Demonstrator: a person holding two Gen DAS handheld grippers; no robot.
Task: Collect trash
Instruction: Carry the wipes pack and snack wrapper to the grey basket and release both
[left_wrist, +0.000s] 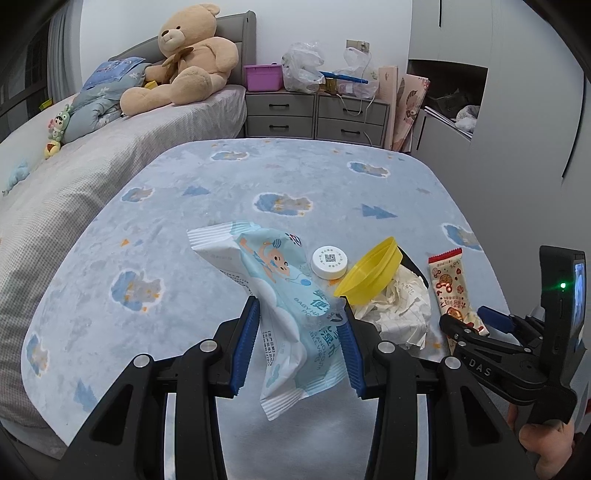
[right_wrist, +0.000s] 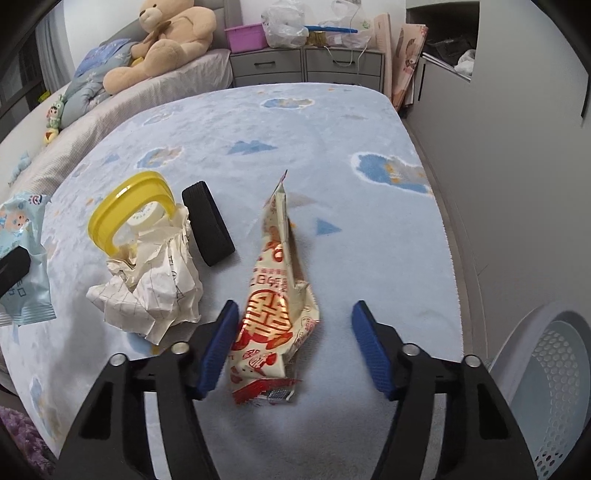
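My left gripper (left_wrist: 300, 325) is shut on a light-blue baby wipes packet (left_wrist: 280, 295), which hangs between its blue pads above the blue rug; the packet also shows at the left edge of the right wrist view (right_wrist: 22, 258). My right gripper (right_wrist: 291, 328) is open around a red-and-cream snack wrapper (right_wrist: 275, 314) lying on the rug; the wrapper touches the left pad and also shows in the left wrist view (left_wrist: 452, 291). Crumpled white paper (right_wrist: 155, 291), a yellow plastic lid (right_wrist: 129, 210), a white cap (left_wrist: 330, 261) and a black ring-shaped item (right_wrist: 208, 227) lie between.
A white perforated bin (right_wrist: 550, 376) stands at the right, off the rug's edge. The blue patterned rug (left_wrist: 258, 177) lies beside a bed (left_wrist: 74, 166) with a teddy bear (left_wrist: 184, 59). Grey drawers (left_wrist: 314, 110) and a grey cabinet wall (right_wrist: 498, 147) stand behind and right.
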